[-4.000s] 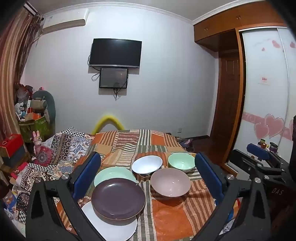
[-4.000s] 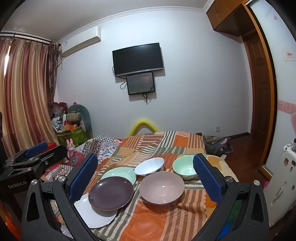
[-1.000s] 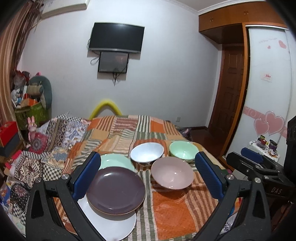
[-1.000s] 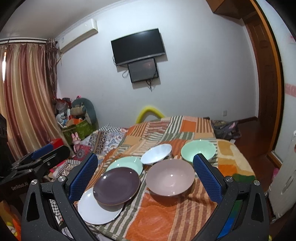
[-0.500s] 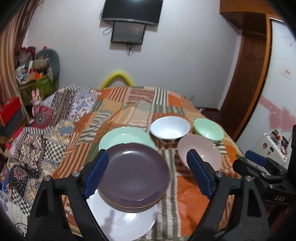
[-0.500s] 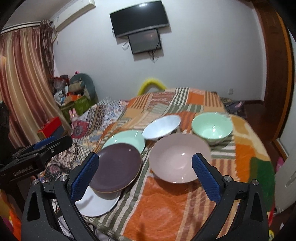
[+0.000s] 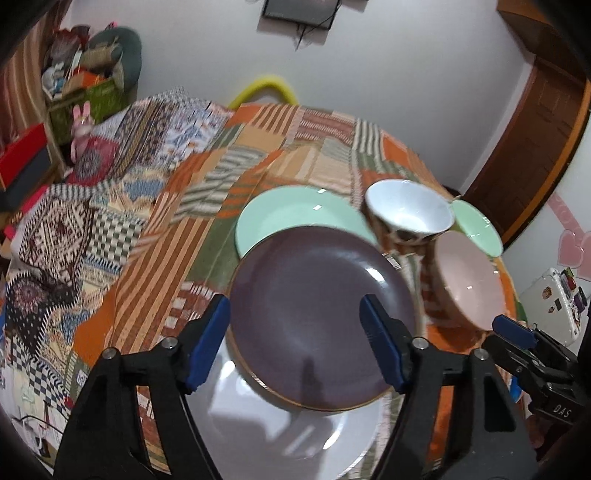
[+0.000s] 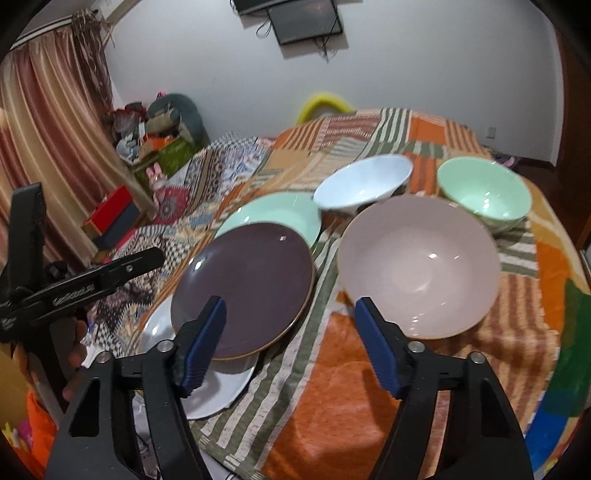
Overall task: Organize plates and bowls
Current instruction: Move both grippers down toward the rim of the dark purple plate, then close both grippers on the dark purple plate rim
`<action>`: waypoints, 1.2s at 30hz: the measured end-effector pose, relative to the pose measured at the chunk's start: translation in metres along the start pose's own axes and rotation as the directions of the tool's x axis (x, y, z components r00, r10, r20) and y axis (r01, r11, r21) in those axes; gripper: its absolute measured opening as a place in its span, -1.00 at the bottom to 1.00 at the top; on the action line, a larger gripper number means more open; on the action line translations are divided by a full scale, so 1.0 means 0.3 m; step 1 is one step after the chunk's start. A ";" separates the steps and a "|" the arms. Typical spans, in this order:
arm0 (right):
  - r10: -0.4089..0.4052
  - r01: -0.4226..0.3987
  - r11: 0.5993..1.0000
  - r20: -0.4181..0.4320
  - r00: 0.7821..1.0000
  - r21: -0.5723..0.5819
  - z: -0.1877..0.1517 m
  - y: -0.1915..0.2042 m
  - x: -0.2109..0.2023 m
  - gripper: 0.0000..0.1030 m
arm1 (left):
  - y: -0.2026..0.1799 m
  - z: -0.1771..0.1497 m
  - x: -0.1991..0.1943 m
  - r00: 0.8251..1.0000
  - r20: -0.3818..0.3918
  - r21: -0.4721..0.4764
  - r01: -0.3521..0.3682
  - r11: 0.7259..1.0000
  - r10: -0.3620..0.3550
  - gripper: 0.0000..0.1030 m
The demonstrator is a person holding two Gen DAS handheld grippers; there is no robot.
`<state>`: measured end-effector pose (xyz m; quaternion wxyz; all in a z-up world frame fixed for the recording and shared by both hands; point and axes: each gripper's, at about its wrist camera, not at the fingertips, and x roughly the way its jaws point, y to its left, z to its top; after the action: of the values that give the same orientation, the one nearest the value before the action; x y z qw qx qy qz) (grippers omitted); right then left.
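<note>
Behind your grippers a striped blanket (image 8: 369, 398) covers the bed. At its near left corner the purple plate (image 7: 317, 314) lies flat, overlapping a white plate (image 7: 295, 435). Your left gripper (image 7: 303, 343) and right gripper (image 8: 291, 343) are closing, both empty.

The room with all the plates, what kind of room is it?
Most likely a bedroom. The plates and bowls sit on a bed's patchwork blanket, a screen hangs on the wall, striped curtains cover one side, and a wooden door stands nearby.
</note>
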<state>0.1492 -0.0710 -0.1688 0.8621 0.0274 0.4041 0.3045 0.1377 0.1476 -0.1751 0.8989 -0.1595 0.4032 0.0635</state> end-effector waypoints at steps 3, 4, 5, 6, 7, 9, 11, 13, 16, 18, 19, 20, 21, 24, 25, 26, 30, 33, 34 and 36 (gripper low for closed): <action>0.005 -0.006 1.000 -0.031 0.999 -0.002 -0.006 0.004 0.042 0.12 | 0.033 -0.006 0.050 0.999 -0.037 -0.008 -0.007 1.000 0.007 0.23; 0.007 -0.007 1.000 -0.045 0.999 -0.001 -0.007 0.003 0.059 0.07 | 0.041 -0.010 0.061 0.999 -0.046 -0.007 -0.014 1.000 0.013 0.14; 0.008 -0.008 1.000 -0.059 0.998 0.001 -0.007 0.003 0.075 0.05 | 0.050 -0.010 0.078 0.998 -0.055 -0.006 -0.020 1.000 0.019 0.07; 0.009 -0.009 1.000 -0.070 0.997 0.003 -0.006 0.002 0.090 -0.03 | 0.059 -0.009 0.093 0.998 -0.064 -0.007 -0.022 1.000 0.021 0.04; 0.008 -0.008 1.000 -0.082 0.997 0.002 -0.006 0.003 0.106 -0.09 | 0.068 -0.010 0.103 0.997 -0.069 -0.009 -0.021 1.000 0.020 0.00; 0.003 -0.002 1.000 -0.097 0.995 0.001 -0.004 0.006 0.136 -0.15 | 0.089 -0.008 0.123 0.997 -0.076 -0.019 -0.020 1.000 0.018 -0.05; -0.004 0.004 1.000 -0.107 0.994 -0.001 -0.004 0.008 0.156 -0.19 | 0.108 -0.005 0.143 0.997 -0.080 -0.026 -0.025 0.999 0.023 -0.12; -0.010 0.010 1.000 -0.120 0.993 -0.002 -0.002 0.007 0.172 -0.29 | 0.125 0.000 0.161 0.996 -0.082 -0.027 -0.031 0.999 0.028 -0.20; -0.020 0.020 1.000 -0.135 0.991 0.001 -0.002 0.005 0.201 -0.36 | 0.132 0.005 0.186 0.996 -0.084 -0.014 -0.043 0.999 0.041 -0.32; -0.024 0.025 1.000 -0.145 0.989 0.006 -0.002 0.004 0.220 -0.38 | 0.137 0.007 0.205 0.995 -0.086 -0.008 -0.046 0.999 0.045 -0.34; -0.024 0.026 1.000 -0.150 0.988 0.010 -0.001 0.004 0.227 -0.42 | 0.139 0.008 0.212 0.995 -0.091 -0.009 -0.046 0.999 0.045 -0.38; -0.025 0.027 1.000 -0.153 0.988 0.013 -0.001 0.002 0.234 -0.43 | 0.142 0.009 0.220 0.994 -0.096 -0.009 -0.045 0.999 0.044 -0.39; -0.026 0.028 0.999 -0.157 0.987 0.014 0.001 0.001 0.240 -0.45 | 0.146 0.011 0.231 0.994 -0.101 -0.011 -0.045 0.999 0.044 -0.40; -0.038 0.042 0.999 -0.159 0.987 0.021 0.008 -0.007 0.254 -0.45 | 0.159 0.015 0.256 0.993 -0.113 -0.016 -0.044 0.999 0.042 -0.45; -0.039 0.043 0.999 -0.161 0.986 0.022 0.009 -0.010 0.258 -0.45 | 0.160 0.015 0.262 0.992 -0.115 -0.016 -0.045 0.999 0.043 -0.45; -0.042 0.046 0.999 -0.162 0.986 0.023 0.012 -0.007 0.264 -0.46 | 0.163 0.018 0.270 0.992 -0.117 -0.016 -0.045 0.999 0.043 -0.46; -0.046 0.051 0.998 -0.169 0.985 0.025 0.014 -0.009 0.281 -0.46 | 0.168 0.026 0.295 0.991 -0.132 -0.023 -0.005 1.000 0.002 -0.48; -0.043 0.049 0.998 -0.179 0.983 0.028 0.013 -0.014 0.293 -0.46 | 0.167 0.030 0.300 0.991 -0.132 -0.021 -0.003 1.000 0.001 -0.48; -0.039 0.046 0.998 -0.180 0.983 0.035 0.013 -0.017 0.295 -0.46 | 0.167 0.029 0.302 0.991 -0.133 -0.021 0.000 1.000 -0.002 -0.49; -0.035 0.044 0.998 -0.180 0.983 0.045 0.015 -0.021 0.293 -0.46 | 0.169 0.027 0.301 0.991 -0.135 -0.015 0.005 1.000 -0.007 -0.49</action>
<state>0.1985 -0.0271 -0.2275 0.8272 0.0128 0.4879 0.2786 0.1915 0.1967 -0.2492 0.8685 -0.1713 0.4620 0.0529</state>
